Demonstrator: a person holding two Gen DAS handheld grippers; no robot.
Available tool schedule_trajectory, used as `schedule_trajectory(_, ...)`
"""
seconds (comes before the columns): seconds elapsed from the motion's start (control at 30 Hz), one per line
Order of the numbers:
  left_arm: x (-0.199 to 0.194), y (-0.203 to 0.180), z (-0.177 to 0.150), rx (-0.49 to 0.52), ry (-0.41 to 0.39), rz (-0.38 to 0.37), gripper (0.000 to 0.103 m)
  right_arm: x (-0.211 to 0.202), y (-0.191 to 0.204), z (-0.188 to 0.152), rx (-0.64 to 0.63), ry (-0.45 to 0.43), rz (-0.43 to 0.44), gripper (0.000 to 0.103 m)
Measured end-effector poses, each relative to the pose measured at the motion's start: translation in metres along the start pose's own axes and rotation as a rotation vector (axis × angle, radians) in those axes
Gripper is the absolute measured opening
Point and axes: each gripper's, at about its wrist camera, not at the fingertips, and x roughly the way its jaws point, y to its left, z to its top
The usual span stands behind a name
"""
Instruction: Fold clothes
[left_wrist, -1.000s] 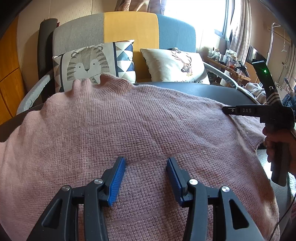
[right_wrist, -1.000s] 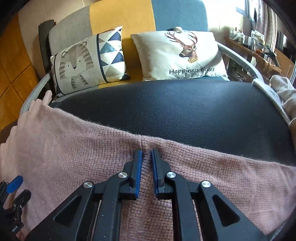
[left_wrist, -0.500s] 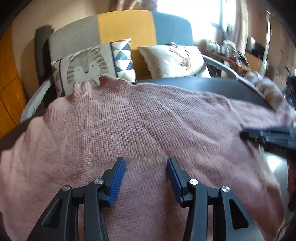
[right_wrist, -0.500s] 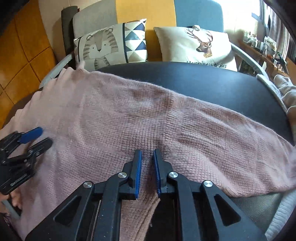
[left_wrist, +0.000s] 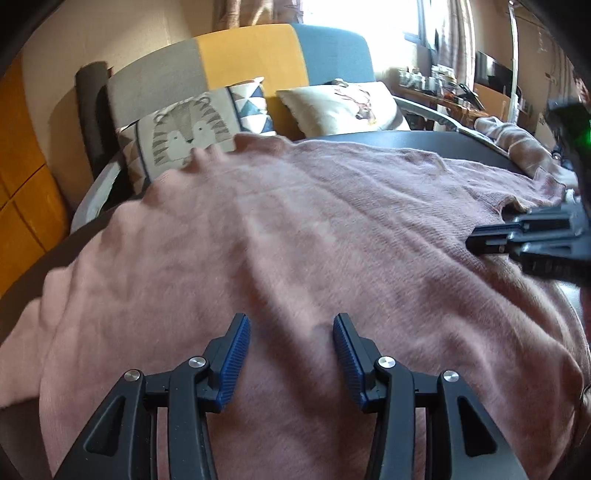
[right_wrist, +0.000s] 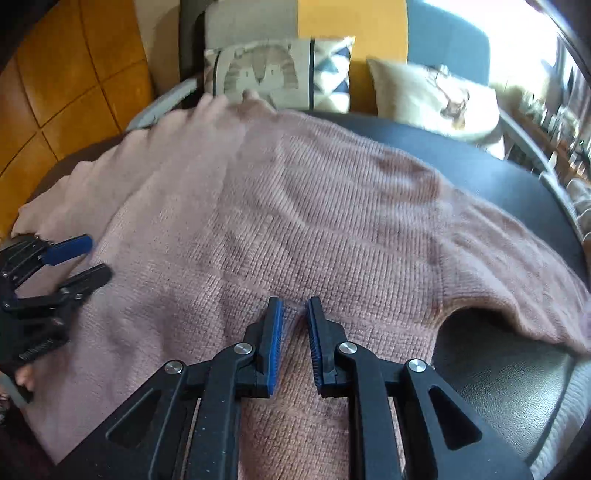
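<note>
A pink knitted sweater (left_wrist: 295, 240) lies spread over a round black table (left_wrist: 424, 142); it also shows in the right wrist view (right_wrist: 295, 206). My left gripper (left_wrist: 291, 332) is open and empty, just above the sweater's near part. It shows at the left of the right wrist view (right_wrist: 86, 256). My right gripper (right_wrist: 295, 314) has its jaws a narrow gap apart with a ridge of the knit between them. It shows at the right of the left wrist view (left_wrist: 480, 243), on the sweater's right side by a sleeve (right_wrist: 517, 277).
A sofa (left_wrist: 258, 55) with a tiger cushion (left_wrist: 188, 129) and a deer cushion (left_wrist: 343, 107) stands behind the table. Another folded garment (left_wrist: 517, 144) lies at the table's far right. Cluttered shelves (left_wrist: 443, 85) stand by the window.
The right gripper has pulled the sweater toward me and swung left; the sleeve now lies over the table's right side. The left gripper stayed open over the knit.
</note>
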Motion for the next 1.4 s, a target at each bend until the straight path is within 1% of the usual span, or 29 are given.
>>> schedule_trajectory(0.07,-0.003,0.013,-0.006,-0.041,0.008,-0.016,0.049,-0.001,-0.007,-0.003,0.016,-0.011,0.007,0.016)
schedule_trajectory(0.1,-0.004,0.021,-0.01,-0.07,0.014,-0.033,0.052,-0.001,-0.01,-0.004,0.026,-0.012,0.002,0.016)
schedule_trajectory(0.17,-0.008,0.037,-0.017,-0.116,0.018,-0.069,0.052,-0.002,-0.015,-0.005,0.034,-0.011,0.01,0.016)
schedule_trajectory(0.23,-0.012,0.048,-0.023,-0.141,0.012,-0.106,0.053,-0.004,-0.018,-0.005,0.044,-0.006,0.014,0.016)
schedule_trajectory(0.3,-0.016,0.054,-0.03,-0.155,0.001,-0.136,0.055,-0.011,-0.012,-0.003,0.072,-0.003,-0.012,0.018)
schedule_trajectory(0.33,-0.016,0.054,-0.031,-0.157,-0.001,-0.135,0.055,-0.015,-0.006,-0.003,0.084,-0.01,-0.019,0.018)
schedule_trajectory(0.37,-0.017,0.055,-0.032,-0.159,-0.003,-0.134,0.055,-0.019,-0.001,-0.003,0.095,-0.018,-0.026,0.022)
schedule_trajectory(0.4,-0.017,0.054,-0.033,-0.157,-0.004,-0.13,0.055,-0.02,0.008,-0.001,0.082,-0.024,-0.003,0.027)
schedule_trajectory(0.43,-0.016,0.051,-0.032,-0.145,-0.003,-0.12,0.055,-0.02,0.016,-0.001,0.061,-0.019,-0.003,0.029)
schedule_trajectory(0.5,-0.015,0.046,-0.03,-0.122,0.001,-0.101,0.058,-0.014,0.031,-0.005,0.005,-0.001,-0.034,0.032)
schedule_trajectory(0.6,-0.015,0.041,-0.029,-0.099,0.002,-0.079,0.06,-0.013,0.039,-0.015,-0.057,-0.029,-0.088,0.035)
schedule_trajectory(0.7,-0.015,0.043,-0.03,-0.104,0.005,-0.081,0.06,-0.012,0.035,-0.02,-0.033,-0.061,-0.084,0.039)
schedule_trajectory(0.83,-0.023,0.047,-0.035,-0.111,0.015,-0.076,0.06,-0.013,0.031,-0.022,-0.016,-0.082,-0.068,0.04)
schedule_trajectory(0.9,-0.026,0.053,-0.04,-0.107,0.023,-0.035,0.06,-0.014,0.029,-0.023,-0.003,-0.086,-0.052,0.041)
schedule_trajectory(0.93,-0.028,0.057,-0.044,-0.114,0.025,-0.02,0.06,-0.013,0.027,-0.023,0.002,-0.086,-0.046,0.041)
schedule_trajectory(0.97,-0.031,0.065,-0.047,-0.137,0.023,-0.026,0.06,-0.013,0.028,-0.023,0.003,-0.086,-0.045,0.041)
schedule_trajectory(1.07,-0.036,0.082,-0.057,-0.193,0.037,-0.012,0.06,-0.013,0.029,-0.024,0.0,-0.088,-0.05,0.041)
schedule_trajectory(1.2,-0.045,0.092,-0.072,-0.197,0.029,0.027,0.06,-0.013,0.028,-0.023,0.004,-0.085,-0.048,0.041)
schedule_trajectory(1.27,-0.05,0.091,-0.079,-0.185,0.027,0.03,0.06,-0.018,0.028,-0.022,0.018,-0.077,-0.047,0.041)
schedule_trajectory(1.33,-0.056,0.09,-0.084,-0.164,0.031,0.051,0.06,-0.026,0.027,-0.021,0.041,-0.068,-0.053,0.041)
schedule_trajectory(1.4,-0.062,0.092,-0.087,-0.167,0.035,0.066,0.06,-0.039,0.028,-0.025,0.058,-0.082,-0.021,0.041)
